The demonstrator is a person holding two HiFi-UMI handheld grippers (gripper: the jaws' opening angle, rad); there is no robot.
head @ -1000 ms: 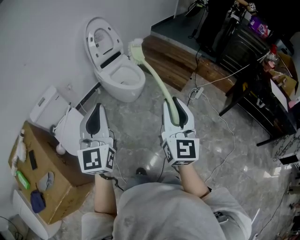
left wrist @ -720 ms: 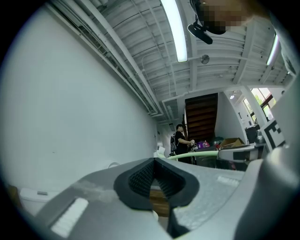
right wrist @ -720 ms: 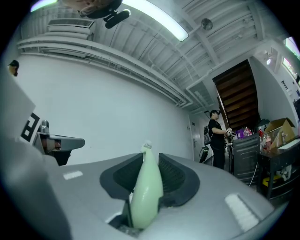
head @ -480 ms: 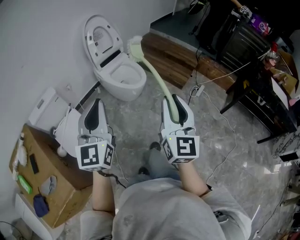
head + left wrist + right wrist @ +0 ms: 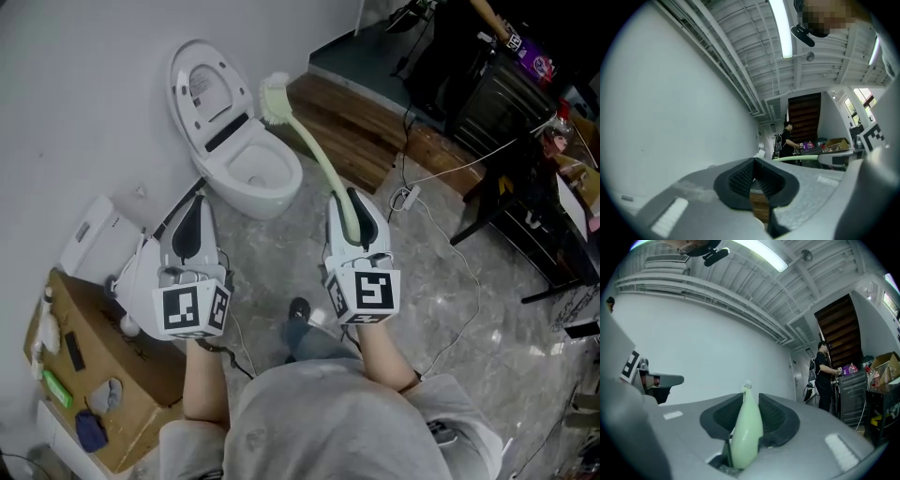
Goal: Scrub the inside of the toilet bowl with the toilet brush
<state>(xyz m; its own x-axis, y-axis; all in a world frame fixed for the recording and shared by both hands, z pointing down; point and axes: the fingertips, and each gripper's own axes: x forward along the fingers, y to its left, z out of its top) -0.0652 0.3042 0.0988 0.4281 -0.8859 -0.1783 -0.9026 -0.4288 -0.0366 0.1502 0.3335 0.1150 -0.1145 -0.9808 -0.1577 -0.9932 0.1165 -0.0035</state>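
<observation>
My right gripper (image 5: 353, 208) clamped on toilet brush (image 5: 322, 164) handle, left gripper (image 5: 193, 217) closed, empty. Stepped closer in last 1 s; brush head (image 5: 274, 98) hangs beside toilet bowl (image 5: 281, 192) rim, probably not inside yet.

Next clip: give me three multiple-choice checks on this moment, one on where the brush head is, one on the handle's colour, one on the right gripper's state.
1. Where is the brush head?
A. in a bucket
B. beside the raised lid, not down in the bowl
C. on a shelf

2. The handle is:
A. red
B. black
C. pale green

3. The right gripper is:
A. shut on the handle
B. open and empty
C. holding a cloth

Answers: B, the head view shows it up next to the lid; C, the curved handle reads pale green in both views; A, the right gripper view shows the jaws clamped on it.
</observation>
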